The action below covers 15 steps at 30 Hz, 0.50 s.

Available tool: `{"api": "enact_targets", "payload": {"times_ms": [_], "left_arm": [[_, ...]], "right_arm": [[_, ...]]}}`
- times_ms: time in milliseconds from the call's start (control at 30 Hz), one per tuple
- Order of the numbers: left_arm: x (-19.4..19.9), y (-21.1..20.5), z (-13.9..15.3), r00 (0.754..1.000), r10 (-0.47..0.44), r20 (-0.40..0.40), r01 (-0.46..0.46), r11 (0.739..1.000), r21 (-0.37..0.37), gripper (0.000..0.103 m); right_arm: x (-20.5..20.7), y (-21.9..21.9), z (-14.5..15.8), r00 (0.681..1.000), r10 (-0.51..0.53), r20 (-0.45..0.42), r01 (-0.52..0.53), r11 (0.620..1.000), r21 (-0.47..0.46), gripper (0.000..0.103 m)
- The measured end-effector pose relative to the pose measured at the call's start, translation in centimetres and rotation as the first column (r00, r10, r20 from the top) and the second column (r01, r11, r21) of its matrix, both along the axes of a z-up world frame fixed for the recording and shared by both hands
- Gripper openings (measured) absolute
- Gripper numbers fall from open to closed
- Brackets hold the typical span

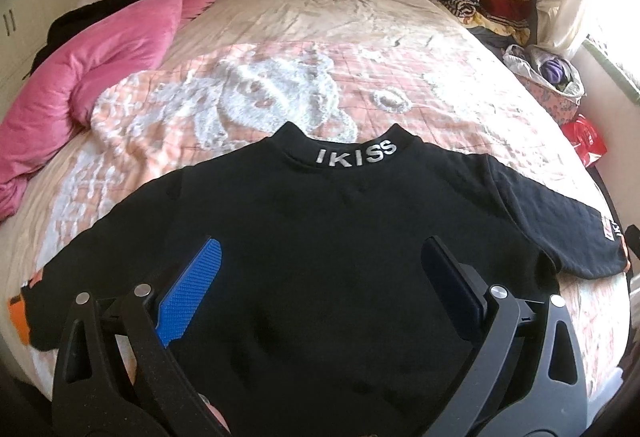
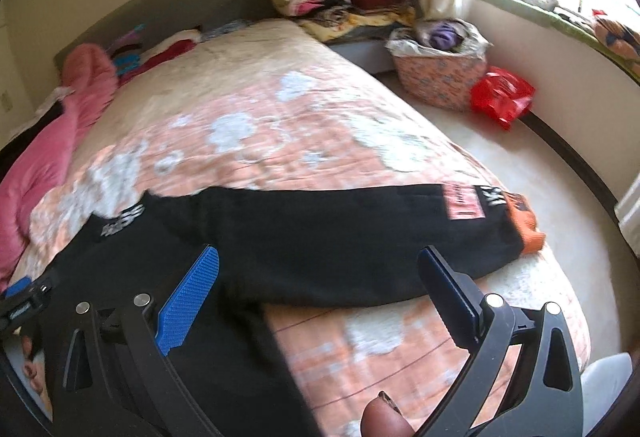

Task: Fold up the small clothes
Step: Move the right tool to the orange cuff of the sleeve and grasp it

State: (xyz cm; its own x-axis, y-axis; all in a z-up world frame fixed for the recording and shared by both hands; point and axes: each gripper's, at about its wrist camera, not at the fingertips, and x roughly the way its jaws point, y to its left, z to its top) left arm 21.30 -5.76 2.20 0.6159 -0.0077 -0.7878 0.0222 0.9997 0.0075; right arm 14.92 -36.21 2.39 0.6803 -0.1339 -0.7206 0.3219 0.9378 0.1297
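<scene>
Though spread flat on the near end of the bed [image 1: 360, 21], collar at the far side and both sleeves out sideways, shows no fold yet: black sweatshirt [image 1: 320, 237], whole fold left, judging by this. Spread wide and empty above it: left gripper [image 1: 320, 269], right gripper [image 2: 316, 277]. On the floor at far right, patterned basket [image 2: 436, 81], stuffed with a crumpled bag and purple cloth.

Right wrist view is smeared: the collar lettering [image 2: 122, 223] on the black sweatshirt [image 2: 280, 237] can't be read. Below that collar, the sweatshirt's hem runs off the bottom edge, hidden behind gripper arms.
</scene>
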Motion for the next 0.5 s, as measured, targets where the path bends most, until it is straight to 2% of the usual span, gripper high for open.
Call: {"api": "enact_targets", "payload": {"times_ms": [300, 500], "left_arm": [[1.2, -0.7, -1.5, 1.000, 0.000, -0.002, 0.000, 1.000, -0.003, 0.094], [1.6, -0.7, -3.1, 1.000, -0.006, -0.001, 0.006, 1.000, -0.011, 0.094]], "right_arm": [[0.5, -5.9, -2.3, 0.984, -0.173, -0.045, 0.175, 0.984, 0.037, 0.099], [0.3, -9.5, -5.1, 0.949, -0.297, -0.107, 0.304, 0.951, 0.057, 0.099]]}}
